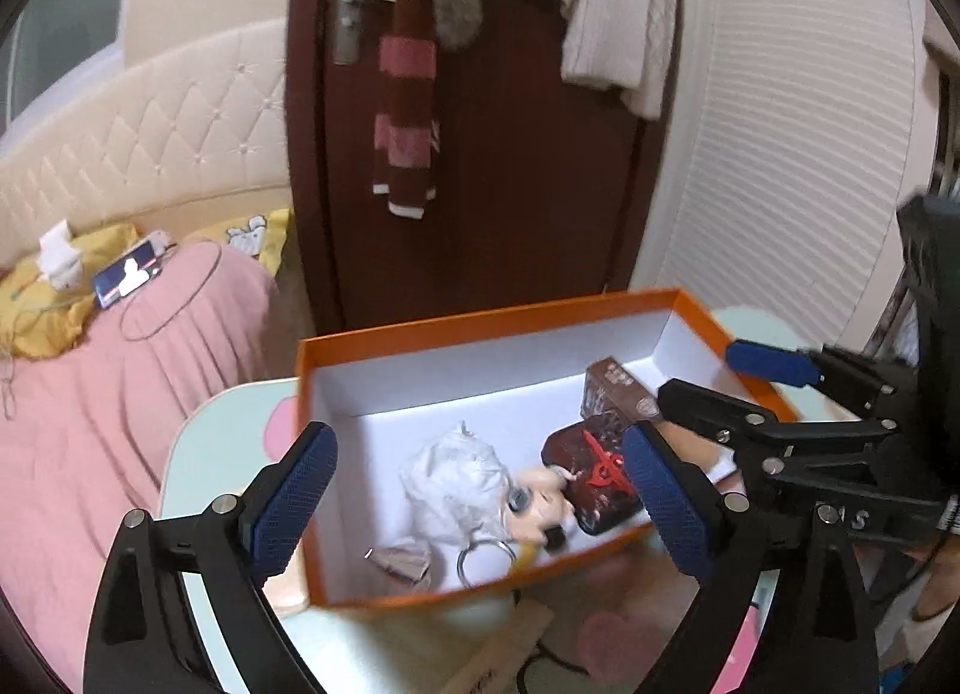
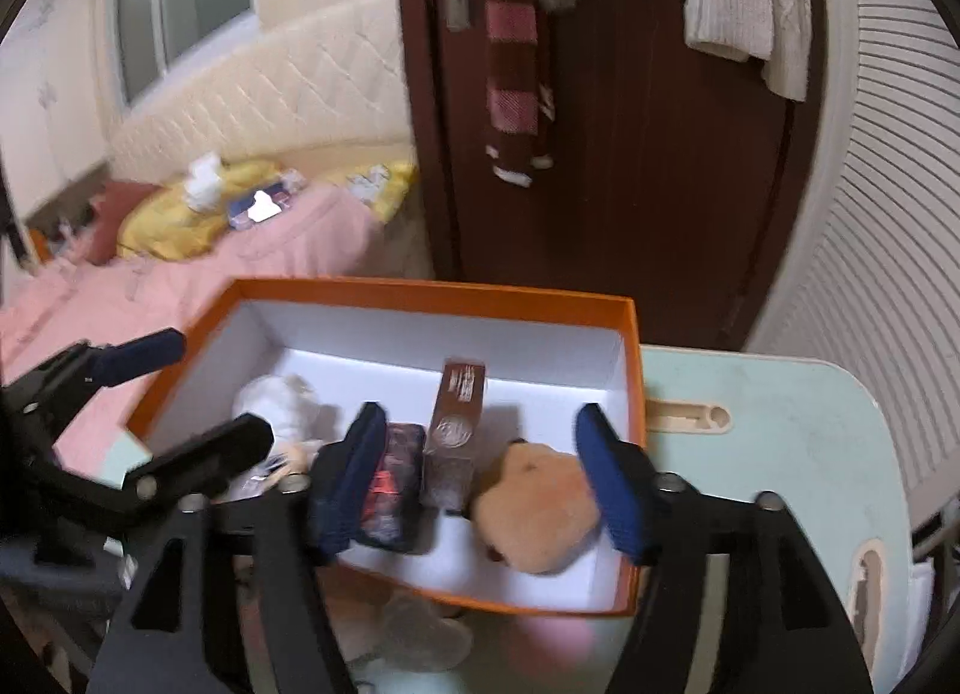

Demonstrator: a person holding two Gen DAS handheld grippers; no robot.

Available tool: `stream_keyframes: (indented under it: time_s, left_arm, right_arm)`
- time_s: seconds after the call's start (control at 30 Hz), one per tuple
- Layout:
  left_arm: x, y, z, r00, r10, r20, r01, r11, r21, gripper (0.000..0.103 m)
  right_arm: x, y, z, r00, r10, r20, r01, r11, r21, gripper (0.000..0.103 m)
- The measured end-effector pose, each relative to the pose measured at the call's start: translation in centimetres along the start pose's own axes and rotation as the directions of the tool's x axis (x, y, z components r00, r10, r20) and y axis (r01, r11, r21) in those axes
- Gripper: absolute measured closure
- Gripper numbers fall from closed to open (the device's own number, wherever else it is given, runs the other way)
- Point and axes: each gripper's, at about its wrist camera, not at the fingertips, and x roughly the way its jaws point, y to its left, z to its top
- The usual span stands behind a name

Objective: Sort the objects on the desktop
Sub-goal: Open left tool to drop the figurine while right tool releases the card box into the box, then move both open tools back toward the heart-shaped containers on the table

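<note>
Right wrist view: right gripper [image 2: 480, 478] fingers wide, empty, over orange box [image 2: 432, 293] on table [image 2: 780, 424]. Brown plush [image 2: 534, 514] lies in box between them, just dropped probably. Left gripper [image 1: 480, 505] also wide, empty. Doll [image 1: 480, 484], dark case [image 1: 594, 478], brown carton [image 1: 612, 388] boxed. Next: fetch leftover item in front of box (blurred, unidentifiable).

Dim warm indoor light, soft shadows, motion blur, fisheye edge warping

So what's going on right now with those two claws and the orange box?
Left gripper open, empty, over the orange box. Right gripper open above the tan plush toy in the box. Doll, dark case, brown carton inside. Nothing blocking.
</note>
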Motion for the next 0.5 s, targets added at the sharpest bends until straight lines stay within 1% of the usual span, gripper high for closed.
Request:
stream_keyframes:
  time_s: [0.03, 0.17, 0.27, 0.33, 0.4, 0.43, 0.5]
  left_arm:
    - [-0.6, 0.3, -0.1, 1.000, -0.003, 0.002, 0.003, 1.000, -0.006, 0.007]
    - [-3.0, 1.8, -1.1, 0.999, 0.038, 0.001, -0.038, 0.999, -0.013, 0.007]
    - [-4.1, 2.3, -2.6, 0.998, 0.056, -0.028, -0.056, 0.998, -0.019, 0.007]
    - [-4.4, 2.1, -3.8, 0.998, 0.038, -0.052, -0.040, 0.998, -0.038, 0.007]
    - [-4.3, 1.3, -5.1, 0.996, -0.003, -0.086, -0.001, 0.999, -0.042, 0.007]
    - [-4.1, 0.5, -5.8, 0.994, -0.010, -0.105, 0.008, 1.000, -0.022, 0.007]
    - [-3.8, -0.9, -7.1, 0.990, -0.019, -0.141, 0.022, 1.000, 0.020, 0.007]
  right_arm:
    - [-0.5, -0.1, 0.0, 1.000, 0.001, 0.012, -0.001, 1.000, 0.008, 0.030]
    - [-2.7, -1.3, -0.5, 0.998, 0.004, 0.056, -0.006, 0.999, 0.043, 0.030]
    - [-3.4, -2.1, -1.8, 0.999, 0.001, 0.032, -0.004, 0.997, 0.073, 0.030]
    - [-3.9, -2.7, -2.6, 1.000, 0.000, 0.016, -0.002, 0.996, 0.093, 0.030]
    - [-4.3, -3.3, -3.4, 1.000, 0.000, 0.000, 0.000, 0.994, 0.113, 0.030]
    - [-4.6, -3.5, -3.8, 1.000, 0.001, -0.008, 0.000, 0.993, 0.121, 0.030]
    - [-4.6, -2.9, -5.0, 0.999, 0.013, -0.031, -0.010, 0.996, 0.091, 0.030]
